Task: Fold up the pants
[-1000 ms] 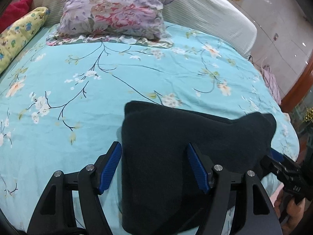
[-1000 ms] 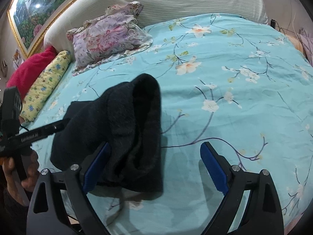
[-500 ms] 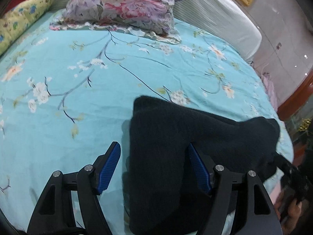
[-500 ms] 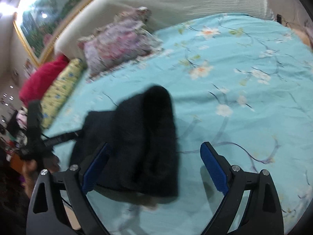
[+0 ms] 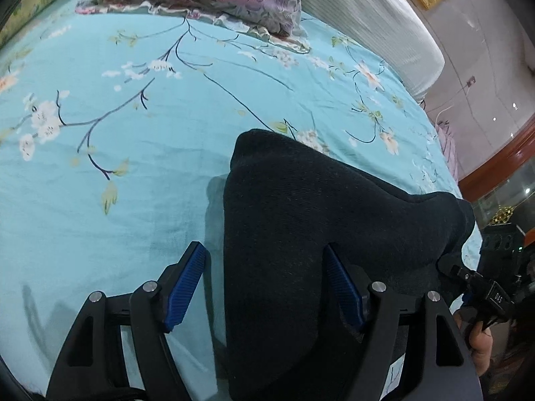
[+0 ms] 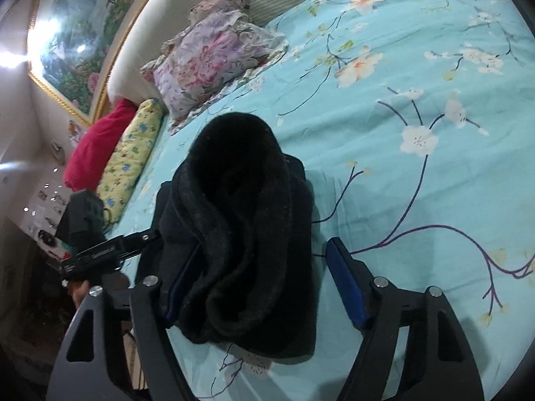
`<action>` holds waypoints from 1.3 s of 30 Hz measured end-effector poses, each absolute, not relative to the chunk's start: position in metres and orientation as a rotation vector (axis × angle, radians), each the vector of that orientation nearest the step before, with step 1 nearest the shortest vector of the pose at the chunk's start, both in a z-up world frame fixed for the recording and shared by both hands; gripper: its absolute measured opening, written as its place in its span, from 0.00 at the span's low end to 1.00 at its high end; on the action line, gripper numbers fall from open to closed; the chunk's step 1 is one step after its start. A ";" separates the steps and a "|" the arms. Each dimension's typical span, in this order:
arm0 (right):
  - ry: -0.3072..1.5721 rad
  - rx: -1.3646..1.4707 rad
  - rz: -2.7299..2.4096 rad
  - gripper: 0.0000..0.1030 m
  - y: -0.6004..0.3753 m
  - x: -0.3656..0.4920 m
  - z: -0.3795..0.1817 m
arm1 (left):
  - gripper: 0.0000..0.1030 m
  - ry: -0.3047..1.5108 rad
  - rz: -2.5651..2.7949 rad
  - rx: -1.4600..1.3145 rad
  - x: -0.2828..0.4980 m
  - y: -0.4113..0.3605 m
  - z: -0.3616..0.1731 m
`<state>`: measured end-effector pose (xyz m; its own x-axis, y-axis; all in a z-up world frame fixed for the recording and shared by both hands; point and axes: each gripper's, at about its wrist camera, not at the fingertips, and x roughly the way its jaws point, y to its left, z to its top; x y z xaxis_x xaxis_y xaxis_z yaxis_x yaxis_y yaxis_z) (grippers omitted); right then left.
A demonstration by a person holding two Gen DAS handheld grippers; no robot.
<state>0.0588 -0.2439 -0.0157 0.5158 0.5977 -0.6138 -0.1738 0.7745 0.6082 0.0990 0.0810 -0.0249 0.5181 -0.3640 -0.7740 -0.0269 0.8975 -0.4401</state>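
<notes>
Black pants [image 5: 301, 234] lie bundled between both spread claws, left claw [image 5: 264, 289] and right claw [image 6: 264, 287], the latter's jaws having just narrowed; pinch matching edges before folding.

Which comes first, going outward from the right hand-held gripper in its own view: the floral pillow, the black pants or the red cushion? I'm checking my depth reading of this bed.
From the right hand-held gripper:
1. Black pants, bunched between its jaws at the near bed edge.
2. Red cushion, off to the left edge.
3. Floral pillow, up by the headboard; only a little beyond the cushion.
</notes>
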 end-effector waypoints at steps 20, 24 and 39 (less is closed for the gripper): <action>0.885 0.528 0.599 0.46 -0.232 0.048 0.003 | 0.27 0.910 -0.230 -0.441 0.068 0.070 0.016; 0.862 0.527 0.626 0.46 -0.226 0.046 0.014 | 0.27 0.867 -0.214 -0.434 0.054 0.078 0.034; 0.866 0.472 0.737 0.46 -0.161 0.103 0.031 | 0.27 0.785 -0.060 -0.442 0.049 0.141 0.059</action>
<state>0.1028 -0.1610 0.0310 0.4310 0.7442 -0.5103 -0.3847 0.6631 0.6421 0.0488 0.1415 0.0595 0.7107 -0.2142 -0.6701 -0.1099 0.9071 -0.4064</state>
